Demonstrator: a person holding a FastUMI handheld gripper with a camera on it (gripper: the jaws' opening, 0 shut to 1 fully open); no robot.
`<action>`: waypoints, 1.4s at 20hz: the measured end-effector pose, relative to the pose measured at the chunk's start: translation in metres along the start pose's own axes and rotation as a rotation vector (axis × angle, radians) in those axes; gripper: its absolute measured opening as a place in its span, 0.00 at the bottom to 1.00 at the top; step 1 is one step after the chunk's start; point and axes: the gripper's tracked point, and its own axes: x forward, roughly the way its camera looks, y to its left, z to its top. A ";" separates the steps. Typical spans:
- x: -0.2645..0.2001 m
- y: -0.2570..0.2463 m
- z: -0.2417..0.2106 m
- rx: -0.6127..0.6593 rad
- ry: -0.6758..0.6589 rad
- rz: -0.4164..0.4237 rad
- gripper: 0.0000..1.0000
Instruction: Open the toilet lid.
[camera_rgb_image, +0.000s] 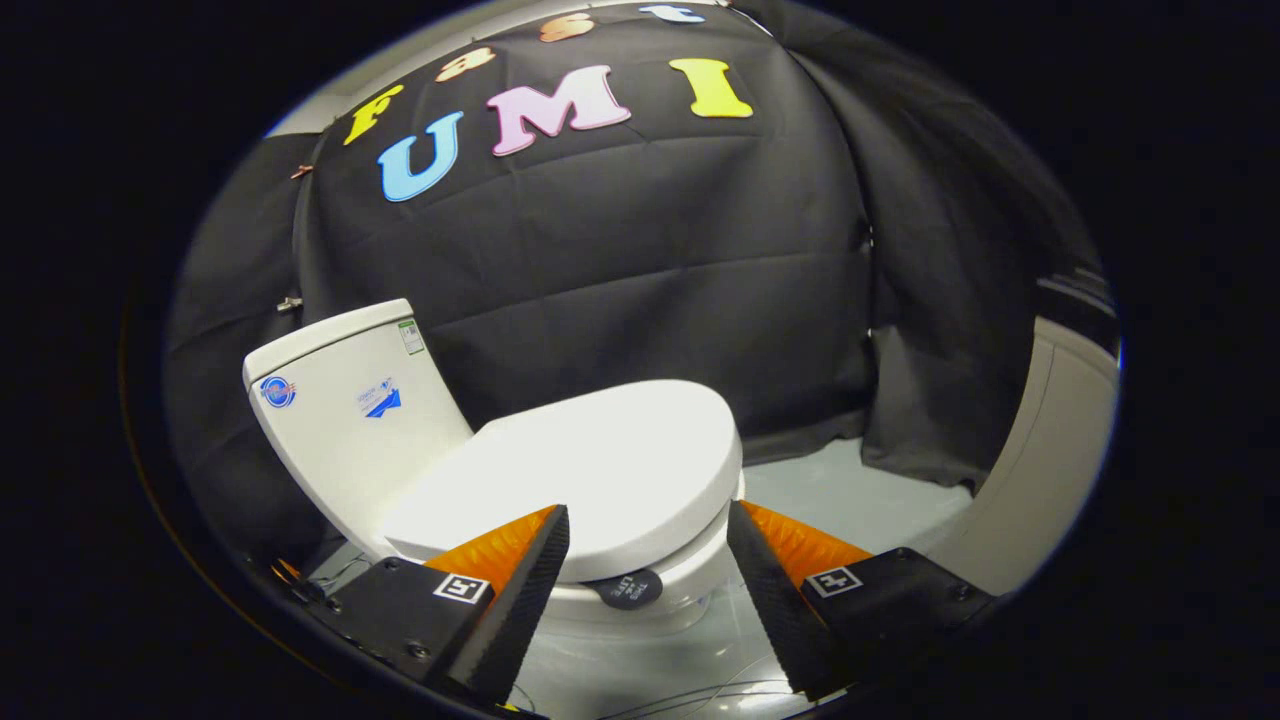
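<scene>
Standing close to the white toilet (560, 560), I see the gripper (648, 530) with its two black fingers (525, 590) spread wide apart and holding nothing. The toilet lid (590, 470) is down, lying flat and closed on the bowl, just ahead of the fingers; its near edge sits between the two tips. I cannot tell if a tip touches it. A small dark round sticker (625, 588) is on the bowl front under the lid. The tank (350, 420) rises at the far left, with small stickers on it. The grey floor (860, 490) is at the right.
</scene>
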 end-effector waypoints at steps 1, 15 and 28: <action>0.001 0.000 -0.010 0.043 0.038 0.009 0.99; 0.025 0.002 -0.074 0.640 0.259 0.107 0.84; 0.038 -0.005 -0.077 0.806 0.288 0.124 0.09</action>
